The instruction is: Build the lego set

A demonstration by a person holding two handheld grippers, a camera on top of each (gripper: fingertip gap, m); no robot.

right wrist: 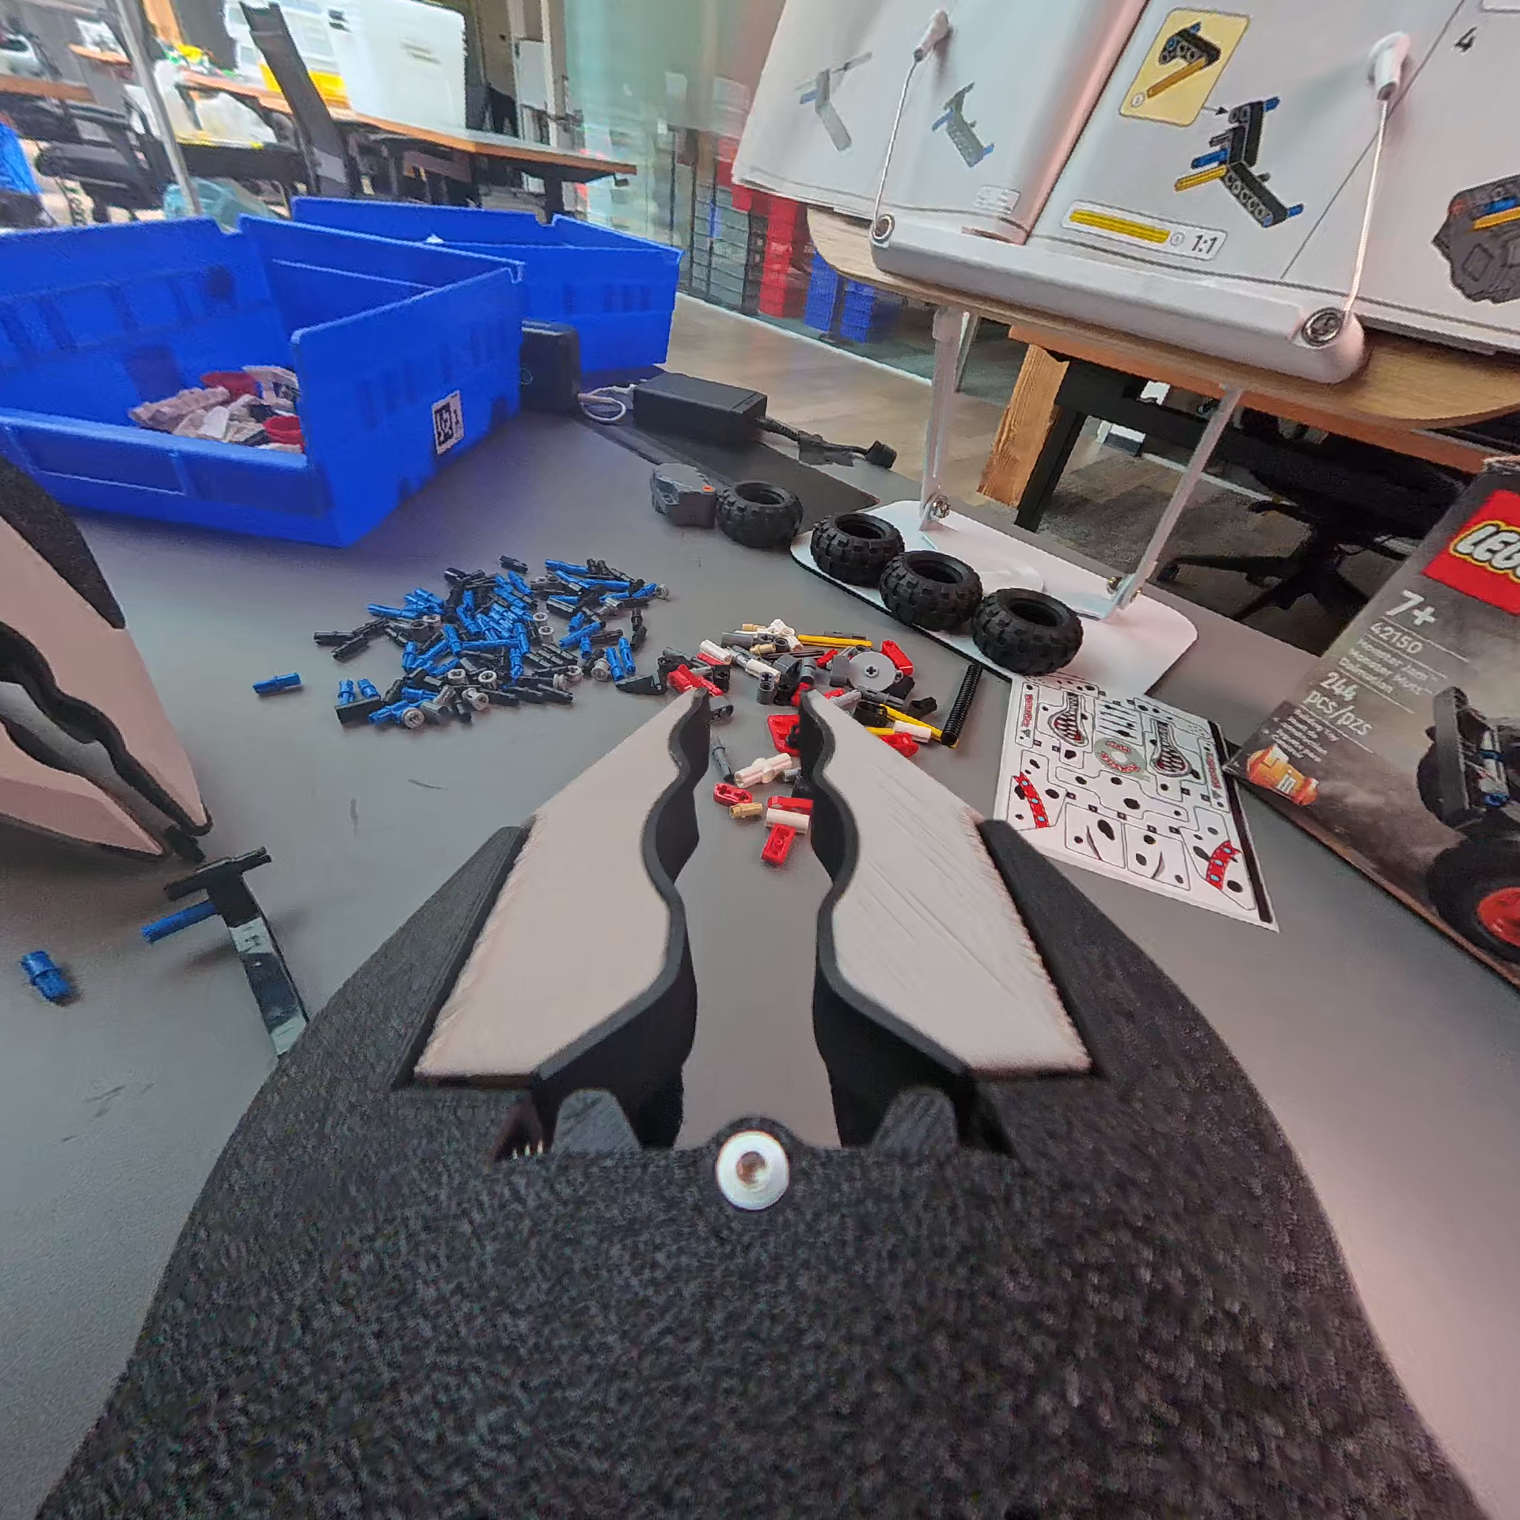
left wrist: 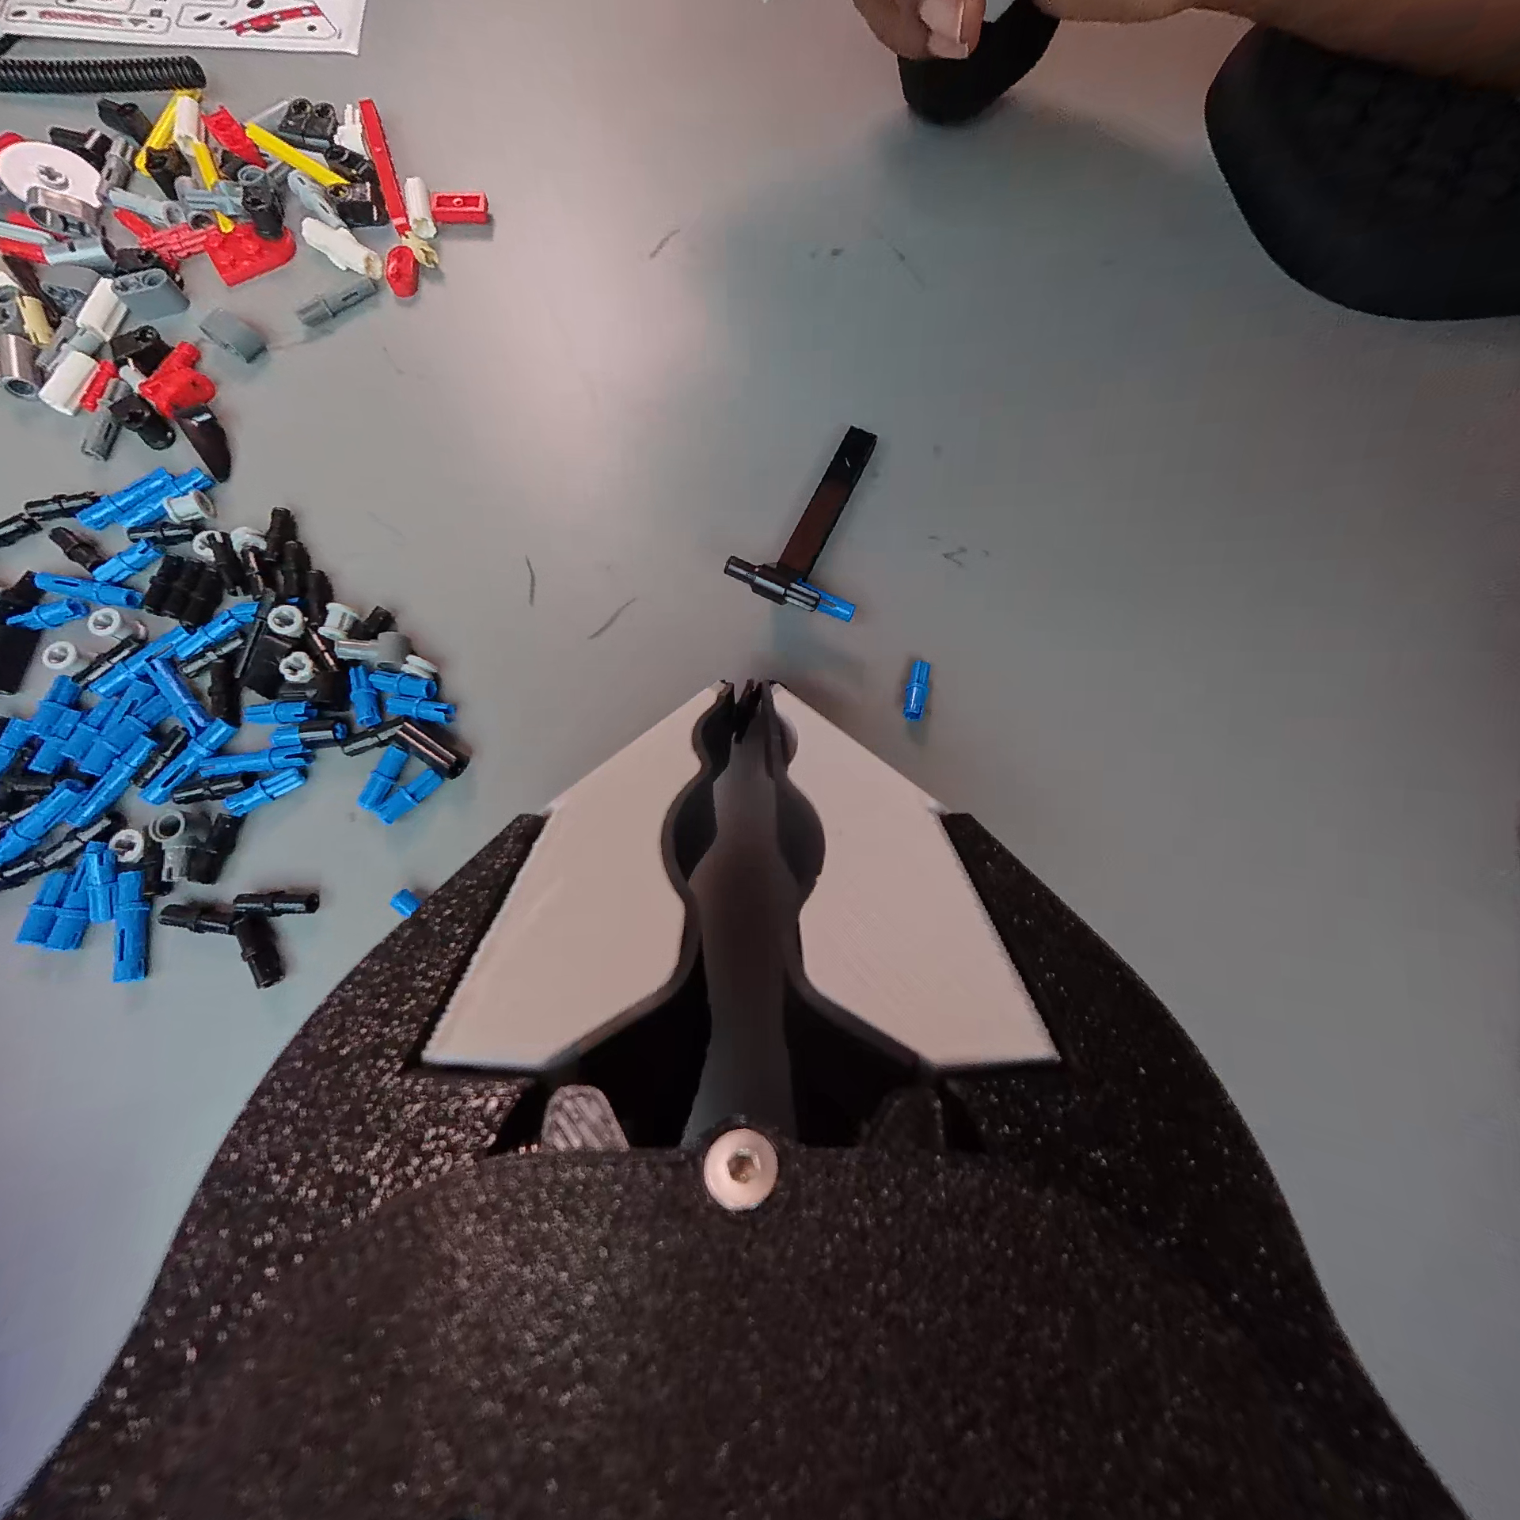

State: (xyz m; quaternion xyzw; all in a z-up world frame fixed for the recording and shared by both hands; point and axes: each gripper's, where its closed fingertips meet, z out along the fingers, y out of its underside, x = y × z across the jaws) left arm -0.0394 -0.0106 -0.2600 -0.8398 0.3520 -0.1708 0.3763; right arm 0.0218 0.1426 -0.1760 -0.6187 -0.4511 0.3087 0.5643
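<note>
My left gripper (left wrist: 747, 689) is shut, with a small black piece (left wrist: 747, 711) pinched at its tips just above the grey table. Just ahead of it lies a black beam (left wrist: 827, 502) with a black pin (left wrist: 765, 580) and a blue pin (left wrist: 832, 607) at its near end. The beam also shows in the right wrist view (right wrist: 247, 929), with the left gripper (right wrist: 185, 835) beside it. A loose blue pin (left wrist: 915, 689) lies to the right. My right gripper (right wrist: 755, 703) is open and empty, hovering over the mixed pile of red, white and grey pieces (right wrist: 822, 674).
A pile of blue and black pins (right wrist: 493, 641) lies on the left. Several tyres (right wrist: 929, 588), a sticker sheet (right wrist: 1127, 790), the set's box (right wrist: 1415, 740), an instruction booklet on a white stand (right wrist: 1151, 164) and blue bins (right wrist: 247, 370) ring the table. A hand and dark sleeve (left wrist: 1382, 181) sit at the far right. My right fingertips sit around 20 cm from my left ones.
</note>
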